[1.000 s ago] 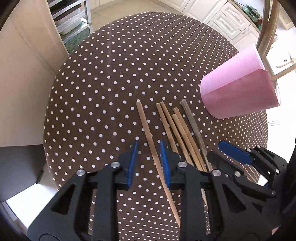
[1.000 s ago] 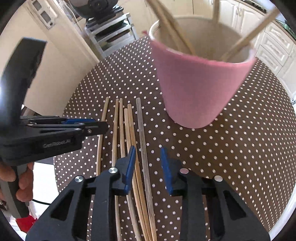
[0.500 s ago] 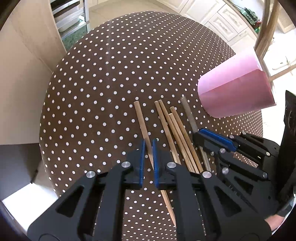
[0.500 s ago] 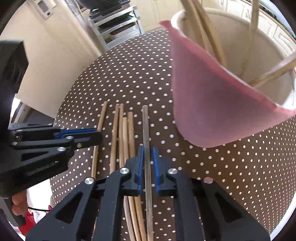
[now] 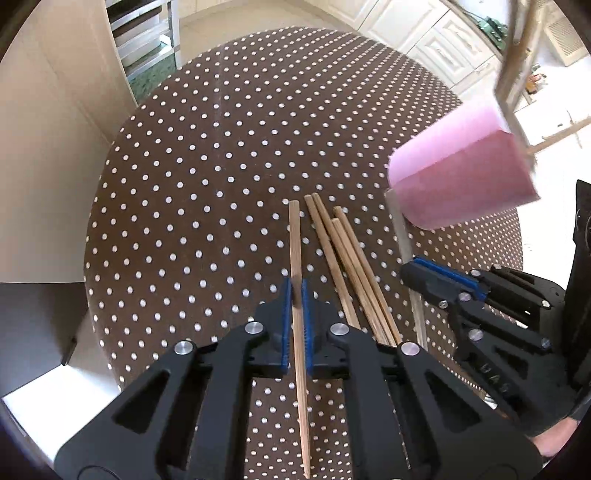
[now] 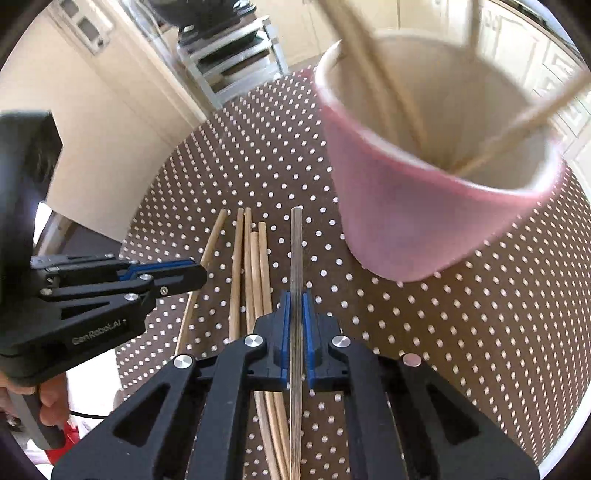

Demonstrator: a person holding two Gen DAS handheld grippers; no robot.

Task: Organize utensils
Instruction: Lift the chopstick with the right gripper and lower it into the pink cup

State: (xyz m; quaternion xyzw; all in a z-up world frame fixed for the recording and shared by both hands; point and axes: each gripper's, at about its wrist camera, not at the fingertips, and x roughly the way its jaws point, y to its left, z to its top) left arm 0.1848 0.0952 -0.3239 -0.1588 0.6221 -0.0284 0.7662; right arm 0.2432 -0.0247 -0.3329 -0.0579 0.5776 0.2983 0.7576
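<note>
My left gripper (image 5: 295, 293) is shut on a light wooden chopstick (image 5: 295, 240) that runs straight between its blue pads. Several more wooden chopsticks (image 5: 347, 266) lie side by side on the dotted brown tablecloth (image 5: 207, 177) just to its right. My right gripper (image 6: 295, 301) is shut on a thin grey chopstick (image 6: 296, 251), left of the pink cup (image 6: 413, 221). The cup holds several chopsticks (image 6: 376, 81) standing inside it. In the right wrist view the left gripper (image 6: 199, 273) sits at the left over the wooden sticks (image 6: 255, 266).
The pink cup (image 5: 461, 181) stands near the table's right edge. A metal shelf rack (image 5: 147, 40) and white cabinets (image 5: 424, 26) stand beyond the round table. A hand (image 6: 51, 402) grips the left tool's handle at the lower left.
Both grippers went from open to shut, each closing on a chopstick. The left one's stick now lies straight along its fingers. The pink cup looms closer in the right wrist view.
</note>
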